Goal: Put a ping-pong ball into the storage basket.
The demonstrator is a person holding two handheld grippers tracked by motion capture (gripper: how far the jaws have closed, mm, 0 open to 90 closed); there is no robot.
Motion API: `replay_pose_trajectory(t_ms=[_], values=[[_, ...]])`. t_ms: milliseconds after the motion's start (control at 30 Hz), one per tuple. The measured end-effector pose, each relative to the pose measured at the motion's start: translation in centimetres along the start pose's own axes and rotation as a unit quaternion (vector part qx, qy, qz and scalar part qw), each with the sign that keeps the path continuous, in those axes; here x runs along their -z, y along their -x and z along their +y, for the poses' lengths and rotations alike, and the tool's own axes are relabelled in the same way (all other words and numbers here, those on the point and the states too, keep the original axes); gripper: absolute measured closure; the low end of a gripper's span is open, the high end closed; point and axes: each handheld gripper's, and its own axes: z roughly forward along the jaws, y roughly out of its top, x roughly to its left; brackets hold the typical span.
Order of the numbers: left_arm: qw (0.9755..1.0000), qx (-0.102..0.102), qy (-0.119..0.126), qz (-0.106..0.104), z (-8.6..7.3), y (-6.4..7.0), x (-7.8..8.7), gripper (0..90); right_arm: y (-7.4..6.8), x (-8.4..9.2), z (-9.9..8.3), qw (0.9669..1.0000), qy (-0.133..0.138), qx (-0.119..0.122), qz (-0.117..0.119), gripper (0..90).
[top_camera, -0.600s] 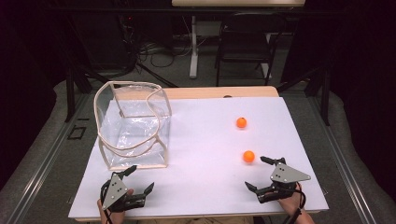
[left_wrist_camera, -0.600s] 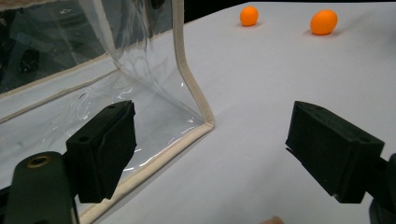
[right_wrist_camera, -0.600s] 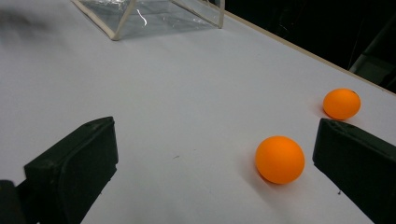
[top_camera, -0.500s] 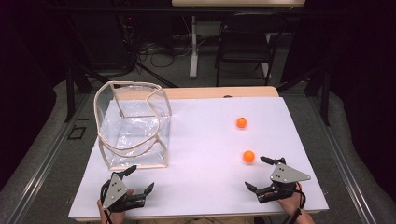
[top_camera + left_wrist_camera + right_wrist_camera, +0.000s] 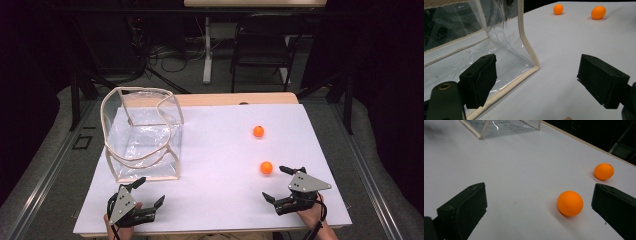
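Hovering low at the near edge of the desk (image 5: 220, 150), both grippers sit wide open and empty, so nothing is in hand yet. The right gripper (image 5: 282, 184) has its jaws spread about as far as they go, and in the right gripper view the near orange ball (image 5: 570, 203) lies on the white surface just inside the right-hand jaw, close ahead but untouched. That same ball shows in the high view just beyond the gripper's far jaw (image 5: 266, 167). The far orange ball (image 5: 258, 131) rests further back on the desk, well apart from either gripper and apart from its twin.

Over on the other side, the left gripper (image 5: 149, 192) is also open with nothing between its jaws. It points at the near corner of the clear bag (image 5: 142, 135), which stands upright and open-topped with a cream trim. In the left gripper view one jaw lines up in front of the bag's bottom seam without touching it.

Judging from all this, the work reads as barely begun: both balls are still out on the desk, the bag holds nothing I can make out. What looks left is closing on the near ball, carrying it across to the bag, then doing the same for the far one.
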Motion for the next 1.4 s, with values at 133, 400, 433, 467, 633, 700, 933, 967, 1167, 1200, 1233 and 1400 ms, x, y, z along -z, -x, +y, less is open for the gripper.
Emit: replay_pose_trajectory(t_ms=[133,400,433,467,633,700,933,967,1167,1200,1233,1400], values=[[1.0000,0.000,0.001,0.000,0.0,0.0,0.1,15.7,0.4,-0.6,0.2,0.9997,-0.023,-0.003,0.001,0.0],[1.0000,0.001,0.001,-0.003,0.0,-0.1,0.0,15.7,1.1,-1.6,0.4,0.9987,-0.050,-0.014,0.001,0.0],[1.0000,0.001,0.001,-0.003,0.0,0.0,0.0,15.7,1.3,-1.8,0.6,0.9982,-0.056,-0.021,0.002,0.0],[1.0000,-0.001,0.001,-0.003,0.0,0.0,0.0,15.7,1.3,-1.9,0.7,0.9981,-0.058,-0.022,0.004,0.0],[1.0000,-0.001,0.003,-0.001,0.0,-0.1,0.1,15.7,1.4,-2.3,1.2,0.9974,-0.069,-0.021,0.002,0.0],[1.0000,-0.001,0.004,-0.001,0.0,-0.1,0.2,15.7,1.5,-2.5,1.4,0.9972,-0.072,-0.021,0.003,0.0],[1.0000,-0.001,0.004,0.001,0.0,-0.1,0.2,15.7,2.0,-3.2,1.9,0.9958,-0.089,-0.021,0.005,0.0],[1.0000,0.000,0.004,0.000,-0.1,-0.1,0.2,15.7,2.1,-3.3,2.0,0.9956,-0.091,-0.023,0.005,0.0],[1.0000,-0.001,0.003,-0.001,0.0,-0.1,0.1,15.7,2.7,-3.9,2.3,0.9940,-0.105,-0.029,0.007,0.0],[1.0000,-0.001,0.003,-0.002,0.0,-0.1,0.1,15.7,2.9,-4.0,2.3,0.9938,-0.107,-0.030,0.007,0.0],[1.0000,-0.001,0.003,-0.001,-0.1,-0.1,0.1,15.7,3.0,-4.1,2.3,0.9934,-0.110,-0.032,0.008,0.0],[1.0000,0.000,0.002,0.000,-0.1,-0.1,0.1,15.7,3.5,-4.7,2.3,0.9919,-0.122,-0.035,0.007,0.0]])
